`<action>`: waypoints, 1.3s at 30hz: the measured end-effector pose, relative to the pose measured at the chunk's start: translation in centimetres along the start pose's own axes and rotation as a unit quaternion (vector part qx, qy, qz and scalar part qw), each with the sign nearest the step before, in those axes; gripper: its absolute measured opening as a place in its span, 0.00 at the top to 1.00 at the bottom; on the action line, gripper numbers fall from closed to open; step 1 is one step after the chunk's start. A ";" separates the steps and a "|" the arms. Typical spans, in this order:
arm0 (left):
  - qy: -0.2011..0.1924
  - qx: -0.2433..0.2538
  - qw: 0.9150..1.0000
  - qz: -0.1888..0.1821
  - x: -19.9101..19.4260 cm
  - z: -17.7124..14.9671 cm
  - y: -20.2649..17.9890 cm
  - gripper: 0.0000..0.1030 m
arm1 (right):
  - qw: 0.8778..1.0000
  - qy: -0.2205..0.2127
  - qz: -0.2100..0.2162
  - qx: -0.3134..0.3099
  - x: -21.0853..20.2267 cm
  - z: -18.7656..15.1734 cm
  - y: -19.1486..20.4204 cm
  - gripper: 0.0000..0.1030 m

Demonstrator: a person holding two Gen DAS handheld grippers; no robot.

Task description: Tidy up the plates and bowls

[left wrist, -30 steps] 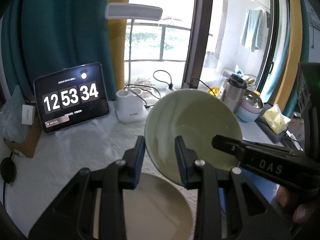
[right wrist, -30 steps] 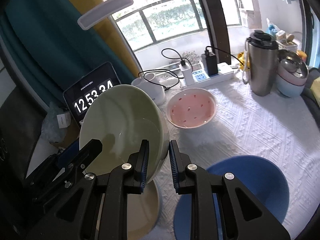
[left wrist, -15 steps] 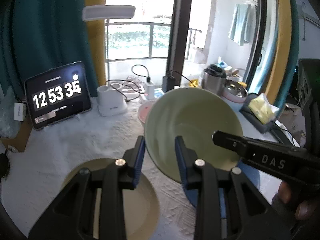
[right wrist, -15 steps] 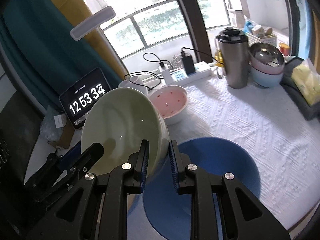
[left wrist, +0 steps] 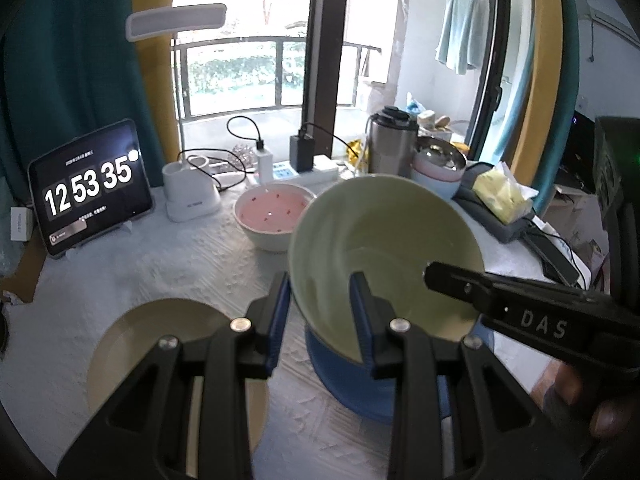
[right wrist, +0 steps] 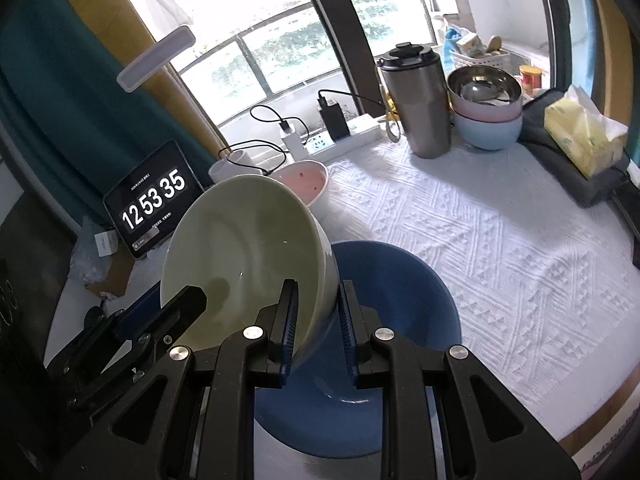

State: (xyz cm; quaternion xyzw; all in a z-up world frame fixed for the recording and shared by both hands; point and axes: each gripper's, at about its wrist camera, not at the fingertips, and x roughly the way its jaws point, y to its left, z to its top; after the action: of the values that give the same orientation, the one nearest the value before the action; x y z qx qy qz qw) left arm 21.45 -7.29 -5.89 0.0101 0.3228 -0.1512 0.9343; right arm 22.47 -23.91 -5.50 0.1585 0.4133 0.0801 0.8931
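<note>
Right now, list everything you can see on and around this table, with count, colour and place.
green bowl: one, pale green, tilted, held above the blue plate
blue plate: one, blue, near table edge
tan plate: one, beige, left of the blue plate
pink bowl: one, pink, behind the green bowl
stacked bowls: three, steel on pink on light blue, far right
tumbler: one, steel, beside the stack
tablet clock: one, black, far left
tissue pack: one, yellow, right edge
tablecloth: one, white
left claw: black, gripping the bowl rim
right claw: black, gripping the opposite rim
</note>
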 end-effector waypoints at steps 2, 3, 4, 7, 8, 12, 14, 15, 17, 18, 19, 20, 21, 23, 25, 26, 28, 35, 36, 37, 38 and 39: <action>0.004 0.003 1.000 -0.001 0.3 -0.2 -0.3 0.70 | 1.000 0.002 -0.001 0.003 0.0 -0.3 -0.4 0.78; 0.007 0.005 1.000 -0.002 0.4 -0.3 -0.5 0.70 | 1.000 0.003 -0.002 0.004 0.0 -0.4 -0.6 0.78; 0.009 0.006 1.000 -0.002 0.6 -0.4 -0.5 0.70 | 1.000 0.005 -0.003 0.006 0.0 -0.6 -0.9 0.78; 0.019 0.010 1.000 -0.002 1.1 -0.8 -1.0 0.70 | 1.000 0.013 -0.007 0.009 0.3 -1.1 -1.5 0.78; 0.023 0.012 1.000 -0.002 1.3 -1.0 -1.1 0.70 | 1.000 0.016 -0.009 0.010 0.4 -1.3 -1.7 0.78; 0.035 0.015 0.999 -0.002 2.0 -1.5 -1.5 0.70 | 0.999 0.028 -0.014 0.010 1.0 -1.9 -2.4 0.78; 0.040 0.018 0.999 -0.001 2.3 -1.7 -1.6 0.70 | 0.999 0.036 -0.018 0.005 1.3 -2.2 -2.5 0.78; 0.045 0.019 0.999 -0.001 2.5 -1.9 -1.6 0.70 | 0.999 0.039 -0.019 0.003 1.5 -2.3 -2.6 0.78; 0.050 0.021 0.999 0.000 2.8 -2.1 -1.7 0.70 | 0.999 0.047 -0.020 0.002 1.8 -2.6 -2.8 0.78; 0.053 0.021 0.998 0.000 3.0 -2.2 -1.8 0.70 | 0.998 0.052 -0.019 0.004 2.1 -2.8 -2.9 0.78; 0.056 0.020 0.998 0.000 3.1 -2.3 -1.8 0.70 | 0.998 0.057 -0.019 0.006 2.3 -2.9 -3.1 0.78; 0.059 0.020 0.998 0.000 3.2 -2.5 -1.8 0.70 | 0.998 0.061 -0.018 0.008 2.5 -3.0 -3.3 0.78; 0.062 0.019 0.998 0.000 3.4 -2.6 -1.7 0.70 | 0.998 0.064 -0.017 0.010 2.6 -3.0 -3.4 0.78; 0.066 0.020 0.998 0.001 3.6 -3.0 -1.8 0.70 | 0.998 0.068 -0.017 0.009 2.8 -3.2 -3.6 0.78; 0.068 0.023 0.997 0.000 3.7 -3.1 -1.8 0.70 | 0.997 0.071 -0.016 0.010 2.9 -3.2 -3.8 0.78; 0.070 0.024 0.997 0.000 3.8 -3.2 -1.9 0.70 | 0.997 0.071 -0.016 0.010 2.9 -3.2 -3.9 0.78; 0.071 0.028 0.997 -0.001 4.0 -3.2 -2.1 0.70 | 0.997 0.072 -0.020 0.008 2.9 -3.1 -3.9 0.78; 0.075 0.034 0.997 -0.001 4.1 -3.4 -2.1 0.68 | 0.996 0.078 -0.043 -0.025 3.2 -2.9 -3.2 0.75; 0.076 0.034 0.997 -0.001 4.2 -3.4 -2.0 0.68 | 0.995 0.078 -0.047 -0.031 3.2 -2.9 -3.0 0.75; 0.077 0.034 0.996 -0.001 4.2 -3.5 -2.0 0.68 | 0.995 0.078 -0.051 -0.035 3.3 -2.9 -2.9 0.74; 0.077 0.034 0.996 -0.001 4.2 -3.4 -2.0 0.68 | 0.995 0.077 -0.056 -0.042 3.3 -2.9 -2.7 0.74; 0.078 0.036 0.996 0.000 4.2 -3.5 -2.0 0.68 | 0.994 0.077 -0.061 -0.049 3.4 -2.9 -2.6 0.74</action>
State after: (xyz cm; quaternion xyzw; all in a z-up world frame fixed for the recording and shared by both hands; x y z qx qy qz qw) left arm 21.96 -9.93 -11.06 0.0559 0.3892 -0.1616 0.9052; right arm 22.45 -24.76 -10.57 0.0829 0.4852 0.0576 0.8686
